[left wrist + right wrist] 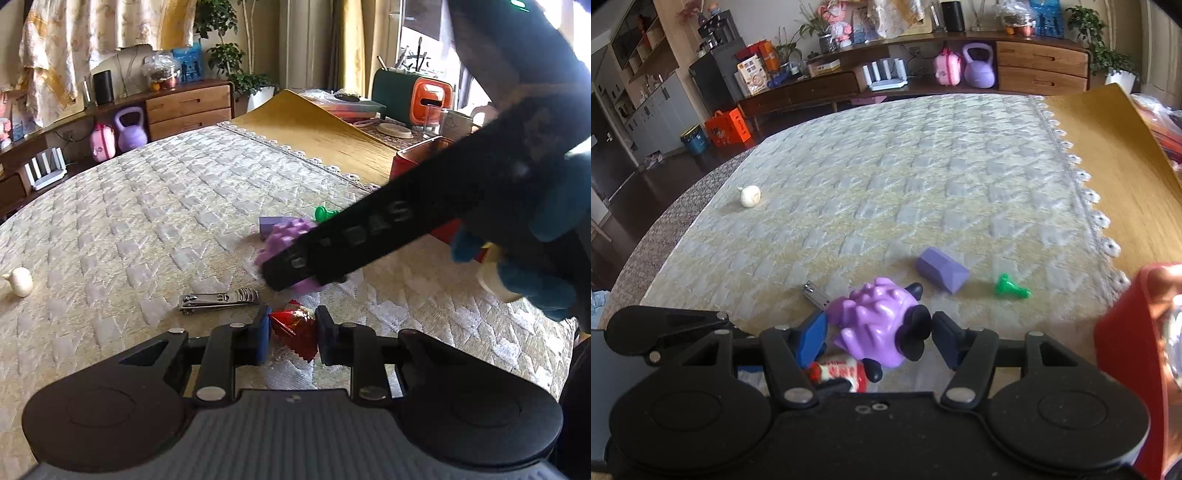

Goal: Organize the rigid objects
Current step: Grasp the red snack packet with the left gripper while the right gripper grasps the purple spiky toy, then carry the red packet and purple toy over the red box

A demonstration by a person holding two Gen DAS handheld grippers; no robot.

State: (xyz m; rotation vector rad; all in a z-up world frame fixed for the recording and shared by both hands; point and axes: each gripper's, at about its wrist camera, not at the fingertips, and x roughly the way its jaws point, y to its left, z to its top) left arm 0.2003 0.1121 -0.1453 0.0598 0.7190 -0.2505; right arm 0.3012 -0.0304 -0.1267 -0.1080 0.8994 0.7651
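Note:
My left gripper [291, 334] has its jaws around a red foil packet [295, 330] that lies on the quilted cloth; whether they pinch it is unclear. My right gripper [879, 334] has its jaws around a purple spiky toy [877, 321], with a small gap at the right pad. In the left wrist view the right gripper's finger covers most of that toy [284, 236]. A metal nail clipper [218, 297] lies left of the packet and also shows in the right wrist view [814, 295]. A lilac block [942, 269] and a green piece [1010, 286] lie beyond the toy.
A red box [1134, 350] stands at the right edge of the cloth. A small white garlic-like object [750, 195] lies far left. A yellow mat [314, 129] covers the table beyond the cloth's lace edge. Cabinets and a purple kettlebell [977, 66] stand beyond.

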